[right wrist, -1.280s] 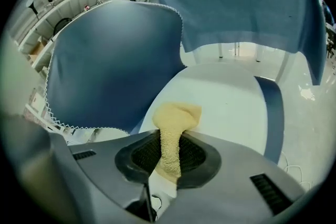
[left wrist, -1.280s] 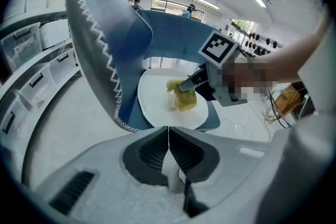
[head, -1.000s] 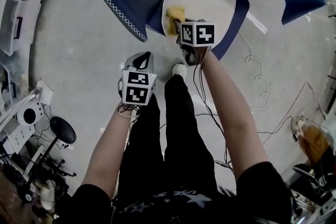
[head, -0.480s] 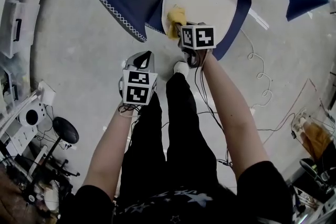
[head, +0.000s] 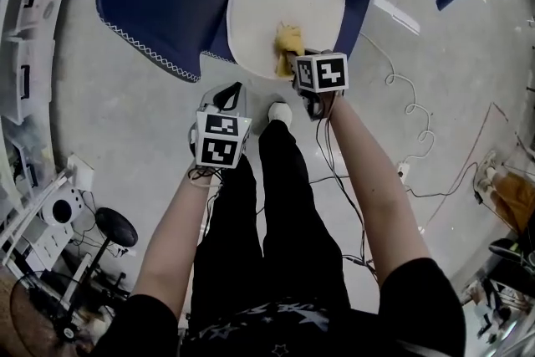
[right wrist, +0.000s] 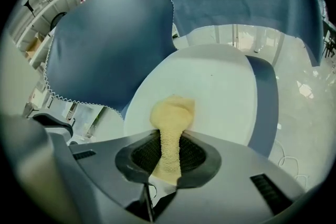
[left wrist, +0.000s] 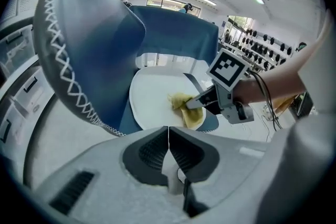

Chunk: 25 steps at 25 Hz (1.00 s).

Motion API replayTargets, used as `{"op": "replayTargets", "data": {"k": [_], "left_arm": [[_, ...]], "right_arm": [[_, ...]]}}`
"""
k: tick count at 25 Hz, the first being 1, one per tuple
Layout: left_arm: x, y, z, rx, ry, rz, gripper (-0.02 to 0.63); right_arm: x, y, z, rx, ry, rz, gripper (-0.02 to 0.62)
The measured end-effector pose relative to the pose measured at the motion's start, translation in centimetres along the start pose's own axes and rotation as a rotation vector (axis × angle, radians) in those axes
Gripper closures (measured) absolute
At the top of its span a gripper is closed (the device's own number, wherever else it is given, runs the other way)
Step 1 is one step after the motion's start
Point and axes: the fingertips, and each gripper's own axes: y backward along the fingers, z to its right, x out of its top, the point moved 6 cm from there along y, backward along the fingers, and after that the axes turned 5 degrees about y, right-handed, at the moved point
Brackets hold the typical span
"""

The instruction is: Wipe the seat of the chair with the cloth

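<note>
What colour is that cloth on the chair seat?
The cloth is pale yellow, with a knobbly weave; the right gripper view shows it best.

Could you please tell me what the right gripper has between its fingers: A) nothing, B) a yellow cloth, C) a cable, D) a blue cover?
B: the right gripper is shut on the cloth, whose bunched yellow end lies on the white seat.
</note>
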Motion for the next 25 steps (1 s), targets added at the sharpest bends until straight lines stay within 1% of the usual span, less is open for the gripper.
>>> {"op": "replayTargets", "data": {"k": [6, 9, 13, 17, 20, 25], "left_arm": [[1.3, -1.9, 2.2, -0.023, -0.028, -0.018, 0.584], [2.0, -2.4, 3.5, -0.033, -0.049, -0.028, 0.584], [3.2, -2.7, 5.0, -0.039, -0.076, -0.027, 0.584], [4.2, -2.5, 5.8, -0.048, -0.095, -0.01, 0.585], [4.6, -1.8, 6.0, -0.066, -0.112, 0.005, 0.584], [5.6, 1.2, 5.8, -0.114, -0.162, 0.051, 0.584]], "right_arm": [[-1.0, 2.1, 3.9, -0.053, -0.018, 0.0, 0.523], [-1.2, 3.5, 5.6, -0.072, -0.044, 0.006, 0.523], [-1.2, 5.0, 7.6, -0.101, -0.045, 0.016, 0.523], [-1.4, 6.3, 9.0, -0.124, -0.101, 0.035, 0.523], [-1.5, 7.6, 8.8, -0.138, -0.121, 0.055, 0.523], [-1.5, 10.6, 6.2, -0.158, -0.13, 0.096, 0.523]]}}
